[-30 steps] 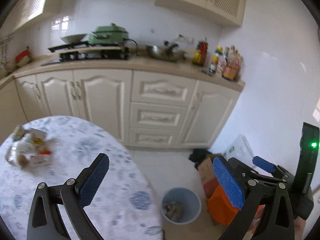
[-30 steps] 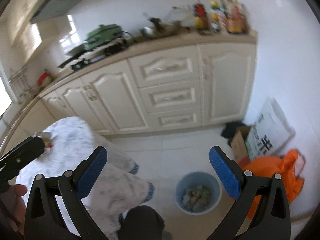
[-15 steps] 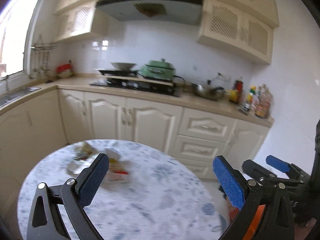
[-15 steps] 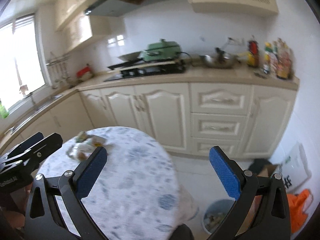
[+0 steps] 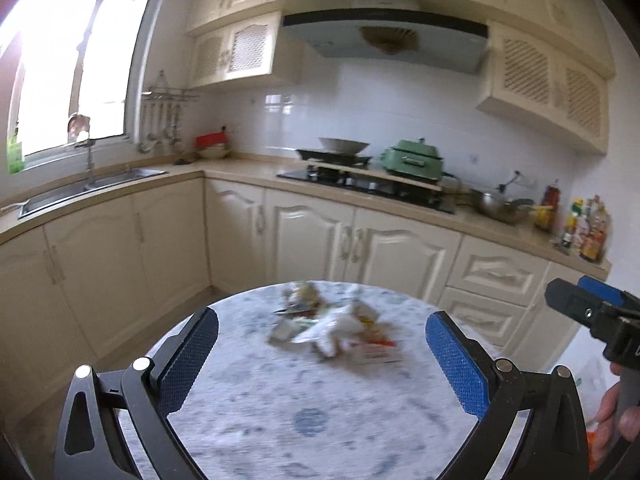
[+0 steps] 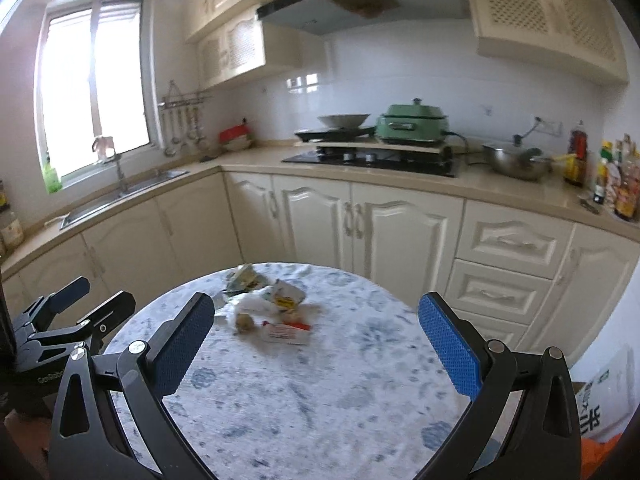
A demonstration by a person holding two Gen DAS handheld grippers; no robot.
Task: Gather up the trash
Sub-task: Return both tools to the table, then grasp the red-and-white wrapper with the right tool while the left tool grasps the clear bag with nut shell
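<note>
A pile of trash (image 5: 332, 326), crumpled wrappers, white paper and a small red-and-white packet, lies on the far half of a round table with a blue-patterned white cloth (image 5: 280, 408). The pile also shows in the right wrist view (image 6: 268, 308). My left gripper (image 5: 320, 360) is open and empty, held above the table's near side, short of the pile. My right gripper (image 6: 314, 344) is open and empty, also above the table, near the pile. Each gripper shows at the edge of the other's view.
Cream kitchen cabinets (image 6: 360, 224) and a counter with stove, green cooker (image 6: 412, 122), bowl and bottles run behind the table. A sink (image 5: 92, 188) sits under the window at left. A printed bag (image 6: 604, 400) and an orange bag (image 6: 600, 456) lie on the floor at right.
Both grippers swung up and left from the floor bin to face the table. The trash pile now sits centred ahead of both, closer than half a second ago. Jaws stayed open.
</note>
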